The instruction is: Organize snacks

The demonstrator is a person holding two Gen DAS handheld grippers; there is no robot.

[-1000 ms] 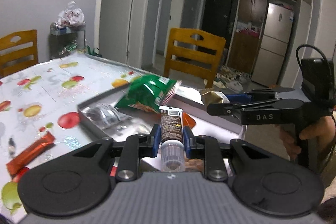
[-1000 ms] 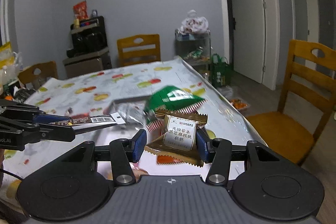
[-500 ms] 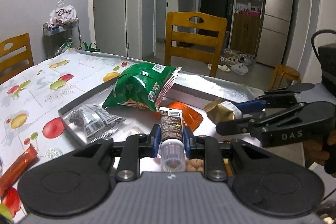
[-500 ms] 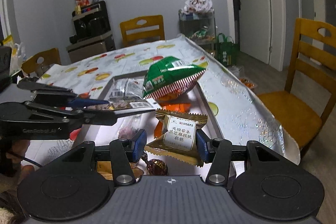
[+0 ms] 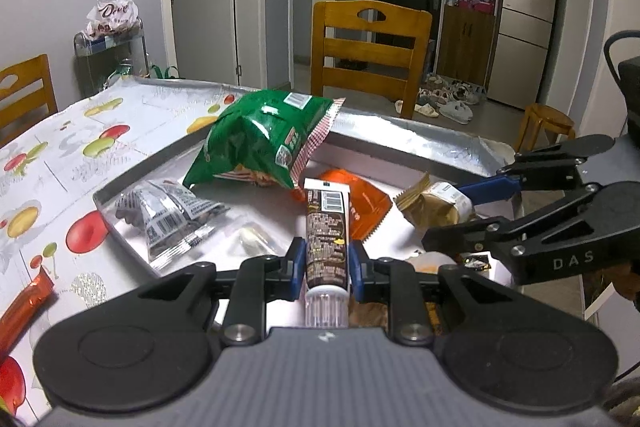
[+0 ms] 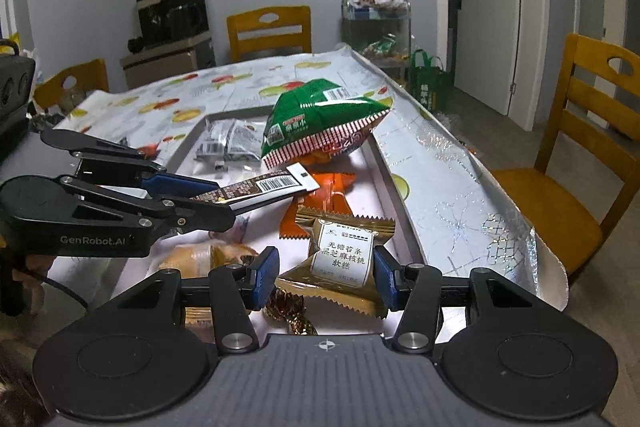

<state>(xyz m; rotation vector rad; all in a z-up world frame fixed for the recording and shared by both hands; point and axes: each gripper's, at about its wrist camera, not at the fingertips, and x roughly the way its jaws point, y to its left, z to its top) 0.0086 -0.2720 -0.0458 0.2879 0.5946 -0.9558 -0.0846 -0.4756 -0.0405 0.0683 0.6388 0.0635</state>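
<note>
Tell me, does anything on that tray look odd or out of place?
The green snack bag sits tilted, propped on an orange packet, one end jutting over the tray's rim. One orange bar lies outside the tray, on the tablecloth.

Both tools were matt black plastic, each with a ribbed grey housing at the back flanked by two round black discs. The left gripper (image 5: 326,263) carried blue pads on its fingers (image 5: 298,263), silver screw heads at the linkage pivots, and white "GenRobot.AI" lettering along its side. The right gripper (image 6: 326,273) matched it, blue fingers (image 6: 266,273) and silver screws alike, but bore the letters "DAS". A black cable looped from its rear block.
</note>
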